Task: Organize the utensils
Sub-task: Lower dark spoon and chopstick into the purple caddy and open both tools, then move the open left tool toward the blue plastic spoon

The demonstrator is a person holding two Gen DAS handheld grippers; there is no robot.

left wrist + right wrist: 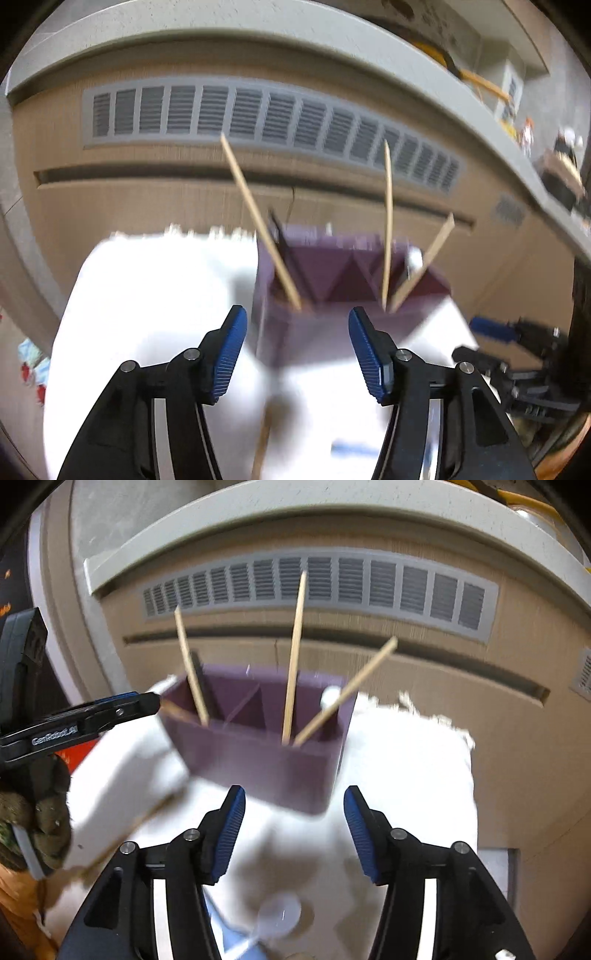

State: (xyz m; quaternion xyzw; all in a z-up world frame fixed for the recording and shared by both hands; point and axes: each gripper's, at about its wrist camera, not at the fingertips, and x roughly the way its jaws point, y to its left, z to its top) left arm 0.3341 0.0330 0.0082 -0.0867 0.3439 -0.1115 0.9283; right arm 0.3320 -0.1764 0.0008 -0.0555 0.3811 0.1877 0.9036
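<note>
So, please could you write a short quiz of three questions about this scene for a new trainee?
1. True or false: both tools are open and hold nothing.
2. How many wooden sticks stand in the purple organizer?
A. one
B. three
C. five
3. Fill in the missing word: the organizer stands on a ____ cloth.

Key
1. True. The left tool and the right tool each show a wide gap with nothing between the blue pads.
2. B. One stick leans in the left end compartment, and two sticks share the right end compartment.
3. White.
</note>
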